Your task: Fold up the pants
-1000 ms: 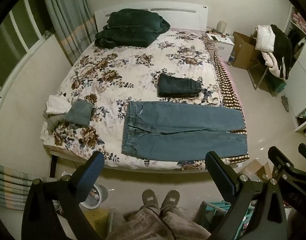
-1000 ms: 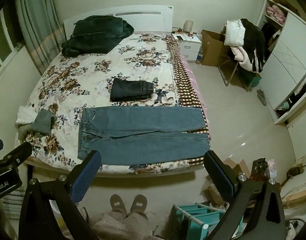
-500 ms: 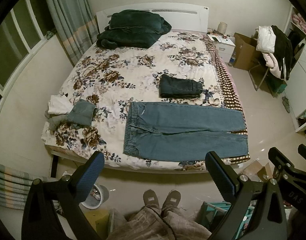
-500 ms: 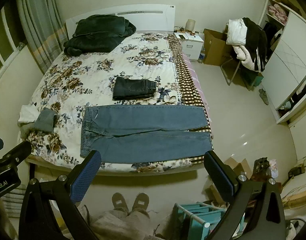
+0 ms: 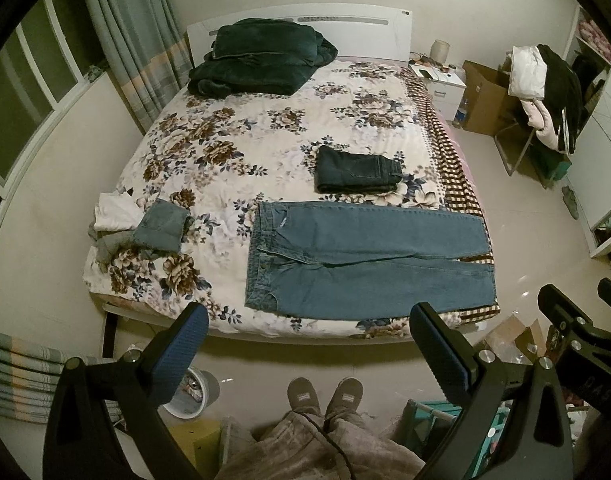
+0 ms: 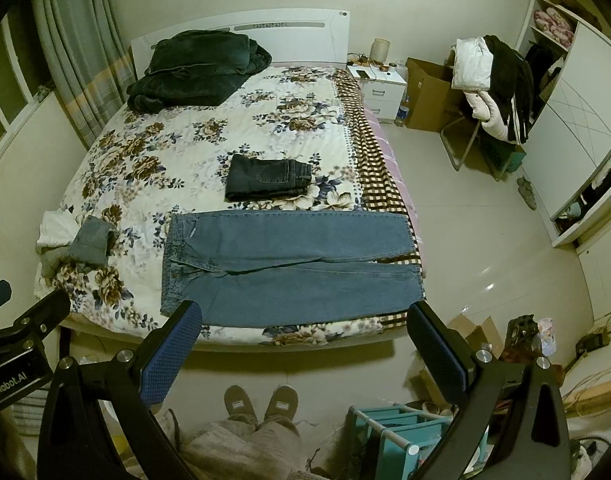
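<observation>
A pair of light blue jeans (image 5: 365, 258) lies spread flat along the near edge of the floral bed (image 5: 233, 148), waistband to the left, legs running right. It also shows in the right wrist view (image 6: 289, 266). My left gripper (image 5: 309, 328) is open and empty, held above the floor short of the bed's near edge. My right gripper (image 6: 305, 324) is open and empty, its tips over the bed's near edge just below the jeans. Neither gripper touches the jeans.
A folded dark pair of jeans (image 5: 357, 170) lies behind the blue pair. A small heap of folded clothes (image 5: 145, 228) sits at the bed's left corner. A dark green blanket (image 5: 261, 56) lies by the headboard. A teal rack (image 6: 409, 432) and cardboard boxes stand on the floor at right.
Both grippers have moved slightly closer to the bed; the jeans sit a little lower in both views. Nothing on the bed has moved.
</observation>
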The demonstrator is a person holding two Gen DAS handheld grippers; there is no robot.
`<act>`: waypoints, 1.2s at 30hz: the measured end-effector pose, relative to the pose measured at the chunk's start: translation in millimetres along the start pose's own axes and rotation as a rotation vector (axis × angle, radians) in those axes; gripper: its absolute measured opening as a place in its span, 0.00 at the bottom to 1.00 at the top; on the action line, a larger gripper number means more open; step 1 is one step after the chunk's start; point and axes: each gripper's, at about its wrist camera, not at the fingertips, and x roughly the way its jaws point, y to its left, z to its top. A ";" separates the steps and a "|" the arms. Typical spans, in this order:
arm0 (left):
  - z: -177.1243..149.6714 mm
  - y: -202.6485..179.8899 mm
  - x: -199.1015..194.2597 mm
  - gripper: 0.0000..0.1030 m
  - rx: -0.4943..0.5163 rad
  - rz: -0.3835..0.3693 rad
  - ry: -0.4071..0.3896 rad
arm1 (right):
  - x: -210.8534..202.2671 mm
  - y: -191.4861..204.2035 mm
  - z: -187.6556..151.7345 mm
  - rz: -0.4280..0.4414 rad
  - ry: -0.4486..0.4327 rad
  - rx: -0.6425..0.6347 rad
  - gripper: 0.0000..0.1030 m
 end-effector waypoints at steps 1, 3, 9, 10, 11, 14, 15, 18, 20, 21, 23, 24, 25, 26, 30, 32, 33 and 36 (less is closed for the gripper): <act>-1.4 -0.8 1.3 1.00 0.001 0.003 -0.004 | -0.4 -2.1 0.4 -0.001 -0.002 -0.002 1.00; -1.7 -0.6 1.0 1.00 -0.001 0.001 -0.002 | -0.7 -2.7 0.8 -0.003 -0.004 -0.001 1.00; -1.2 -1.5 1.2 1.00 0.003 0.004 -0.003 | -2.5 -4.1 1.6 -0.003 -0.004 -0.003 1.00; -1.0 -1.4 0.8 1.00 0.005 0.003 -0.003 | -1.9 -4.2 1.2 -0.002 -0.005 -0.001 1.00; -0.7 -0.5 0.6 1.00 0.004 0.000 -0.001 | -1.3 -3.4 1.4 -0.003 -0.004 -0.001 1.00; -0.7 -1.5 0.7 1.00 0.003 0.001 -0.003 | -1.6 -3.4 1.4 -0.003 -0.004 -0.002 1.00; -0.6 -0.7 0.2 1.00 0.002 -0.001 -0.003 | -2.2 -4.0 1.5 -0.001 -0.004 -0.001 1.00; -3.3 -1.6 3.3 1.00 0.002 0.004 -0.004 | -1.8 -2.3 1.6 -0.005 -0.006 -0.001 1.00; -3.4 -2.6 2.8 1.00 0.001 0.006 -0.005 | -1.9 -2.5 2.1 -0.005 -0.005 -0.001 1.00; -3.3 -2.0 3.5 1.00 0.005 0.005 -0.004 | -2.4 -2.6 2.2 -0.005 -0.004 -0.001 1.00; -3.2 -1.7 2.9 1.00 0.004 0.005 -0.005 | -1.9 -2.2 1.4 -0.004 -0.004 -0.001 1.00; -3.2 -1.5 3.5 1.00 0.004 0.003 -0.004 | -2.7 -2.2 1.6 -0.005 -0.004 -0.002 1.00; -3.3 -1.5 3.7 1.00 0.005 0.004 -0.003 | -2.2 -2.1 1.1 -0.005 -0.006 -0.003 1.00; -3.2 -1.9 3.0 1.00 0.006 0.005 -0.004 | -1.5 -2.1 1.0 -0.005 -0.006 -0.002 1.00; -3.1 -1.8 2.8 1.00 0.006 0.005 -0.005 | -2.2 -1.7 1.1 -0.006 -0.005 -0.002 1.00; -3.0 -1.5 3.1 1.00 0.004 0.004 -0.005 | -2.3 -1.5 0.9 -0.004 -0.005 0.000 1.00; -3.1 -1.7 3.5 1.00 0.003 0.005 -0.005 | -2.5 -1.1 0.8 -0.006 -0.006 -0.001 1.00; -3.2 -1.8 3.5 1.00 0.003 0.003 -0.004 | -2.0 -1.0 0.9 -0.004 -0.006 0.000 1.00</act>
